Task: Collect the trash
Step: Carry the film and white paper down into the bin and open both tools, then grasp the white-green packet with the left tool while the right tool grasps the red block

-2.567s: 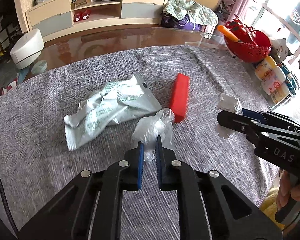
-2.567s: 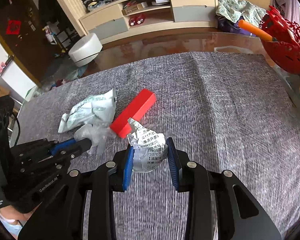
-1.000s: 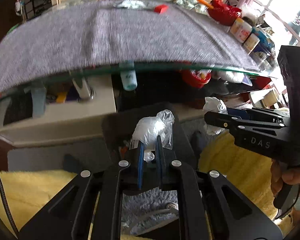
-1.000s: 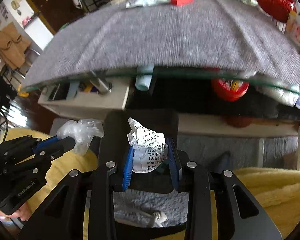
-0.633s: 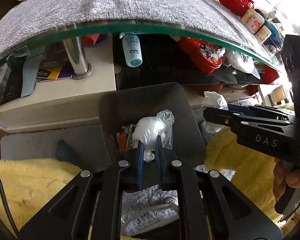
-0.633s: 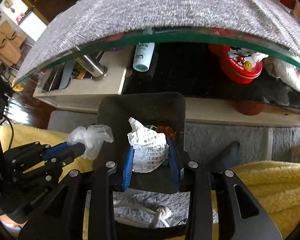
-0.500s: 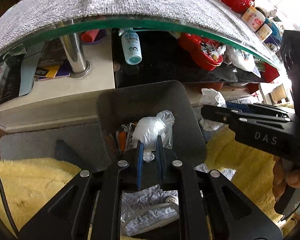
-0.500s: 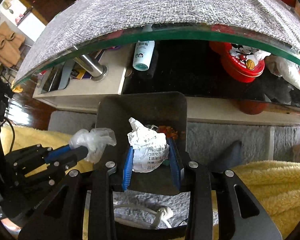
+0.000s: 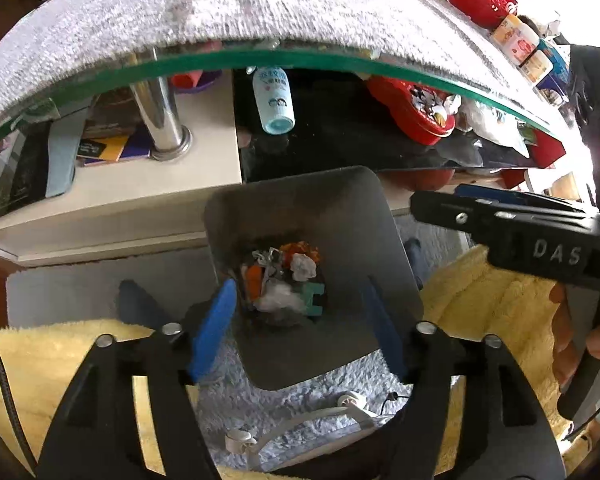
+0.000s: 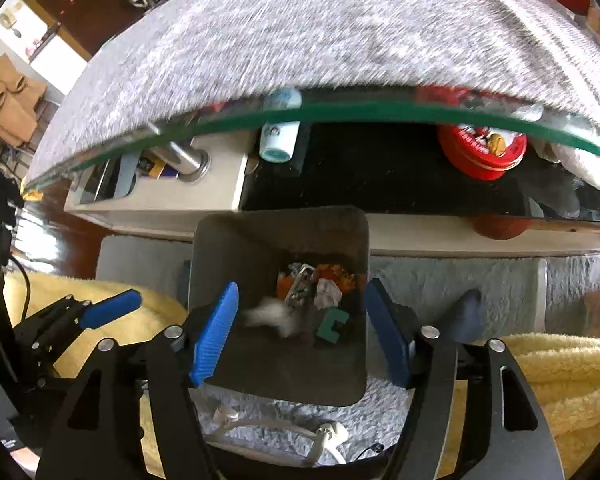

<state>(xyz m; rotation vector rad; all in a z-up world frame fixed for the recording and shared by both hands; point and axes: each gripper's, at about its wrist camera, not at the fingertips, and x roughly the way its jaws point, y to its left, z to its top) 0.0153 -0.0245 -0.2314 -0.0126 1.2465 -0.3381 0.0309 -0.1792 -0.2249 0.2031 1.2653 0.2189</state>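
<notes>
A dark grey trash bin point(image 9: 300, 200) stands on the floor below the glass table edge; it also shows in the right wrist view point(image 10: 236, 248). My left gripper point(image 9: 298, 330) is open and empty above the bin. My right gripper point(image 10: 300, 330) is open and empty above it too. The crumpled paper point(image 9: 303, 266) and the clear plastic wrap point(image 9: 278, 298) lie inside among other trash. In the right wrist view the paper point(image 10: 327, 292) rests at the bottom and the plastic wrap point(image 10: 272, 316) looks blurred. The right gripper also shows at the right of the left wrist view point(image 9: 500, 208).
The grey-clothed glass table point(image 9: 180, 12) overhangs a lower shelf with a blue-capped bottle point(image 9: 274, 100) and a red tin point(image 9: 412, 108). A yellow fluffy blanket point(image 9: 480, 304) lies either side of the bin. A white cable and plug point(image 10: 324, 436) lie on the grey rug.
Both grippers have opened over the bin. The plastic wrap has dropped from the left gripper and the crumpled paper from the right; both are now inside the bin.
</notes>
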